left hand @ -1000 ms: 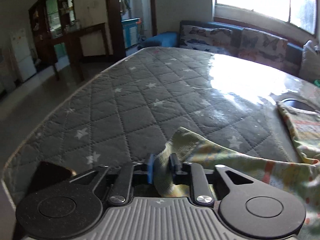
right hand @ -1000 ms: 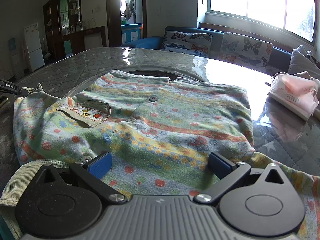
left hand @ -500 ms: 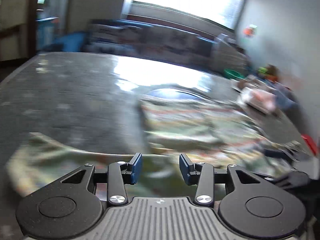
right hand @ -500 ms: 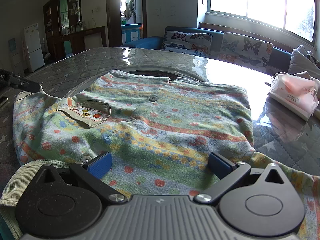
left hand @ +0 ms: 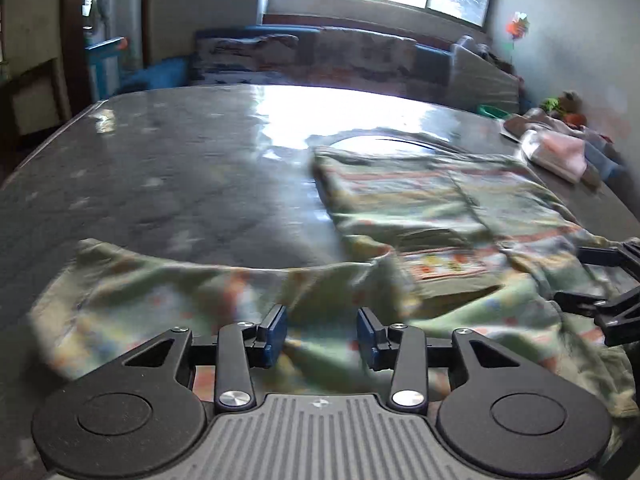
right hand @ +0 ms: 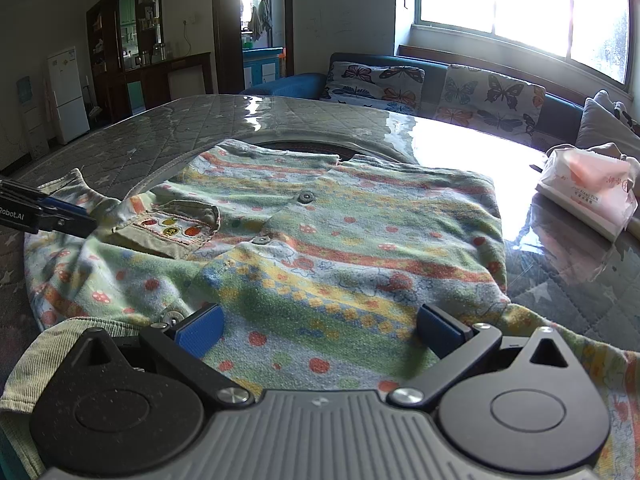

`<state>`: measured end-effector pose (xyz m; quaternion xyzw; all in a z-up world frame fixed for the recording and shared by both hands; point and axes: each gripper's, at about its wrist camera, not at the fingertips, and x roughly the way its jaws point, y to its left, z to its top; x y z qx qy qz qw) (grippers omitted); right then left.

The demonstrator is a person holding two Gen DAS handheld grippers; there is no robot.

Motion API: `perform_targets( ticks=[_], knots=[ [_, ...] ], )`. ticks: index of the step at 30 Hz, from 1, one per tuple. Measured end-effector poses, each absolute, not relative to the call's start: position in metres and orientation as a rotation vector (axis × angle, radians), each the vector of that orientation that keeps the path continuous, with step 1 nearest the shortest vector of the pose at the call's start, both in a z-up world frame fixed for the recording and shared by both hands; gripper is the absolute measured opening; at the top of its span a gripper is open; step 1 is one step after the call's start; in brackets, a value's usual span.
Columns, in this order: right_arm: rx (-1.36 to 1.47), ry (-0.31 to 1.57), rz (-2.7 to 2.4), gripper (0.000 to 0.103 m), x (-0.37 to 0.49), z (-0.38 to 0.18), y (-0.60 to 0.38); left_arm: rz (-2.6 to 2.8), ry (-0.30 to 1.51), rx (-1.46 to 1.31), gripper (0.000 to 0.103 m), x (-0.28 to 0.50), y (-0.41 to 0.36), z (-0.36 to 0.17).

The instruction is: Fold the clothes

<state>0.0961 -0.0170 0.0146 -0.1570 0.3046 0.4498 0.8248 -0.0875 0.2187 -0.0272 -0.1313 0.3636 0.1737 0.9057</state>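
Note:
A green patterned child's shirt (right hand: 340,248) with stripes, snaps and a chest pocket lies flat on the grey quilted mattress (right hand: 132,140). Its left sleeve (left hand: 168,300) is spread out in the left wrist view. My left gripper (left hand: 322,334) is open and empty, low over the sleeve near the shirt's body (left hand: 420,200); it shows at the left edge of the right wrist view (right hand: 60,216). My right gripper (right hand: 320,330) is wide open over the shirt's lower hem, holding nothing; it shows at the right edge of the left wrist view (left hand: 600,280).
A pink-and-white tissue pack (right hand: 588,192) lies on the mattress at the right. A sofa with butterfly cushions (right hand: 440,88) stands beyond the far edge under the window. The mattress's left edge (left hand: 48,136) drops to the floor.
My left gripper let go of the sleeve end, opened, and swung right to face the shirt. The sleeve now lies spread flat. My right gripper has stayed still and open.

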Motion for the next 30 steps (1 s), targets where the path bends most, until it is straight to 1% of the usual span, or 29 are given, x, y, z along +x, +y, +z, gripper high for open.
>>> perform_targets(
  ticks=[1, 3, 5, 11, 13, 14, 15, 16, 20, 21, 23, 24, 25, 27, 30],
  knots=[
    [-0.334, 0.647, 0.956, 0.103, 0.096, 0.015, -0.017, 0.391, 0.751, -0.273, 0.046, -0.093, 0.224, -0.027],
    [-0.335, 0.647, 0.956, 0.103, 0.096, 0.015, -0.017, 0.458, 0.751, -0.278, 0.045, -0.105, 0.236, -0.026],
    [-0.335, 0.647, 0.956, 0.103, 0.096, 0.015, -0.017, 0.524, 0.751, -0.282, 0.05, -0.117, 0.247, -0.025],
    [-0.319, 0.666, 0.965, 0.103, 0.097, 0.02, -0.014, 0.786, 0.755, -0.289, 0.053, -0.147, 0.29, -0.025],
    [-0.297, 0.684, 0.975, 0.103, 0.097, 0.024, -0.01, 0.853, 0.756, -0.249, 0.065, -0.15, 0.295, -0.025],
    [-0.303, 0.666, 0.994, 0.103, 0.092, 0.029, -0.006, 0.886, 0.756, -0.229, 0.068, -0.152, 0.298, -0.025],
    [-0.315, 0.635, 1.007, 0.103, 0.086, 0.034, -0.002, 0.905, 0.75, -0.218, 0.073, -0.153, 0.299, -0.025],
    [-0.32, 0.629, 1.027, 0.103, 0.082, 0.037, 0.001, 0.919, 0.743, -0.228, 0.075, -0.155, 0.302, -0.024],
    [-0.336, 0.628, 1.114, 0.103, 0.067, 0.047, 0.015, 0.939, 0.755, -0.26, 0.075, -0.156, 0.312, -0.03],
    [-0.357, 0.628, 1.127, 0.103, 0.062, 0.045, 0.021, 0.934, 0.748, -0.263, 0.074, -0.156, 0.313, -0.031],
    [-0.402, 0.626, 1.15, 0.103, 0.052, 0.039, 0.03, 0.896, 0.74, -0.27, 0.054, -0.152, 0.31, -0.031],
    [-0.423, 0.626, 1.154, 0.103, 0.048, 0.036, 0.034, 0.881, 0.74, -0.269, 0.036, -0.15, 0.308, -0.031],
    [-0.443, 0.625, 1.157, 0.103, 0.044, 0.033, 0.036, 0.866, 0.739, -0.267, 0.024, -0.148, 0.305, -0.031],
    [-0.515, 0.626, 1.13, 0.103, 0.038, 0.026, 0.038, 0.86, 0.752, -0.225, 0.014, -0.142, 0.3, -0.031],
    [-0.537, 0.629, 1.11, 0.103, 0.04, 0.023, 0.023, 0.867, 0.761, -0.174, 0.012, -0.136, 0.296, -0.033]
  ],
)
